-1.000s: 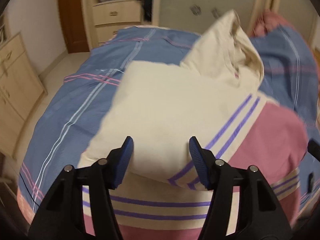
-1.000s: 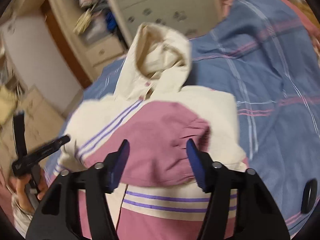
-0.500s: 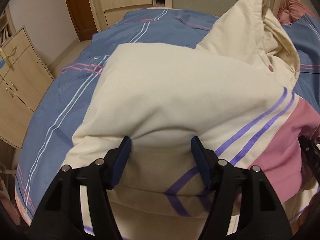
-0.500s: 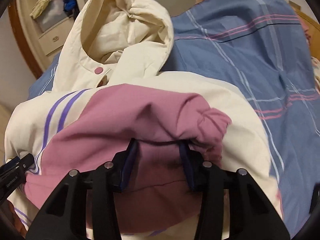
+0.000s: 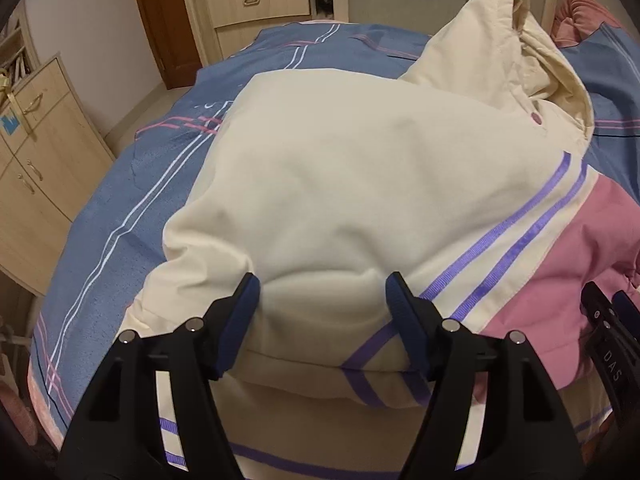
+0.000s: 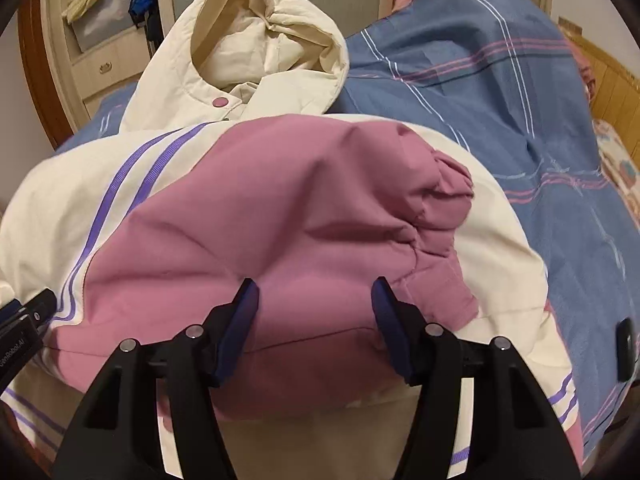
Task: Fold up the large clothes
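A puffy hooded jacket, cream (image 5: 352, 184) with purple stripes and a pink part (image 6: 280, 220), lies folded on the bed. Its hood (image 6: 256, 48) points away from me. My left gripper (image 5: 322, 304) is open, its fingers straddling the cream folded edge. My right gripper (image 6: 314, 308) is open, its fingers straddling the pink folded sleeve. The right gripper's body shows at the right edge of the left wrist view (image 5: 612, 344).
The bed has a blue cover (image 6: 500, 92) with pink and white lines. A wooden cabinet (image 5: 36, 160) stands left of the bed. Drawers (image 5: 256, 0) and a door stand beyond it. A wooden bed frame (image 6: 612, 80) is at the right.
Both grippers have moved in close over the folded jacket. The right gripper narrowed on the pink sleeve half a second ago and has since opened wider.
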Demonstrator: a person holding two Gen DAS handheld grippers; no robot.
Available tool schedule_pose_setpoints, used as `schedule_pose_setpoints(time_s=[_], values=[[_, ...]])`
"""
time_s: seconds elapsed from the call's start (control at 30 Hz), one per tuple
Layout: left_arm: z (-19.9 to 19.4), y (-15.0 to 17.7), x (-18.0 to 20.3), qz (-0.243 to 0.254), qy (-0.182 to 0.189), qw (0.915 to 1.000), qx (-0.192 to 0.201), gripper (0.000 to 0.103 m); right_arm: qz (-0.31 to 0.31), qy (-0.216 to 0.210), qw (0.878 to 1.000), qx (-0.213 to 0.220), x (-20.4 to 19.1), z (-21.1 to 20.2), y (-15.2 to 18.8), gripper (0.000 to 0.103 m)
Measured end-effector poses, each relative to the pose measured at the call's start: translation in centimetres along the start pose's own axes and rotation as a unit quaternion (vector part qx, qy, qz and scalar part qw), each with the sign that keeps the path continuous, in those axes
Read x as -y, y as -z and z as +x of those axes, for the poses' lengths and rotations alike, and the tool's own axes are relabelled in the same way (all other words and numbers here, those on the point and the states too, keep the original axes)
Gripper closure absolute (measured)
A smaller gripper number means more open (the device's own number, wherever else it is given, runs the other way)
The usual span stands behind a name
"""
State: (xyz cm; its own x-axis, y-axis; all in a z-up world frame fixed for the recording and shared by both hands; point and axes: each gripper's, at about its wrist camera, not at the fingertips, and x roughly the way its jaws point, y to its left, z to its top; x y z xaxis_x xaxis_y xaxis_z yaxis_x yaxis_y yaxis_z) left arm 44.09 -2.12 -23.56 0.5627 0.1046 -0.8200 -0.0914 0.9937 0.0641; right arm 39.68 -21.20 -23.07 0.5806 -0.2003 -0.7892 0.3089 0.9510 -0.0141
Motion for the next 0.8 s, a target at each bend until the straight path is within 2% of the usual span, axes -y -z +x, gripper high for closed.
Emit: schedule_pose_setpoints(time_s=[0.13,0.33,0.4,0.47,0.53,0.6,0.67,0.73,0.8], values=[[0.8,-0.6,-0.1,-0.021,0.003,0.9996,-0.016,0.031,0.012,-0.011,1.000,-0.010,0.6,1.2,-0.6,0.043],[0.8,-0.8,-0.1,-0.025,0.003,0.9995,-0.018,0.031,-0.008,-0.001,1.000,0.000,-0.1,1.6,-0.2,0.042],[-1.4,-0.5,-0.2,-0.026,0.005,0.9995,0.016,0.034,-0.002,-0.014,1.000,0.005,0.5,0.3,-0.3,0.042],[-3.9,0.1,0.1,0.001,0.004,0.9982,0.060,0.033,0.015,-0.031,0.999,0.023,1.2,-1.8,-0.2,0.042],[-5.2,0.6,0.2,0.022,-0.005,0.9964,0.082,0.031,0.017,-0.039,0.998,0.054,1.2,-4.2,-0.4,0.041],[-5.3,0.8,-0.4,0.016,0.002,0.9970,0.075,0.031,0.013,-0.053,0.996,0.065,0.8,-5.4,-0.6,0.040],[-4.3,0.5,-1.3,-0.004,0.012,0.9985,0.054,0.031,0.005,-0.058,0.997,0.056,0.1,-5.0,-0.8,0.040],[-2.9,0.1,-2.4,-0.026,0.030,0.9986,0.035,0.031,-0.014,-0.039,0.999,0.032,-0.5,-3.3,-0.7,0.040],[-1.8,0.0,-2.7,-0.026,0.033,0.9989,0.022,0.031,-0.025,-0.027,0.999,0.002,-0.5,-1.1,-0.2,0.040]])
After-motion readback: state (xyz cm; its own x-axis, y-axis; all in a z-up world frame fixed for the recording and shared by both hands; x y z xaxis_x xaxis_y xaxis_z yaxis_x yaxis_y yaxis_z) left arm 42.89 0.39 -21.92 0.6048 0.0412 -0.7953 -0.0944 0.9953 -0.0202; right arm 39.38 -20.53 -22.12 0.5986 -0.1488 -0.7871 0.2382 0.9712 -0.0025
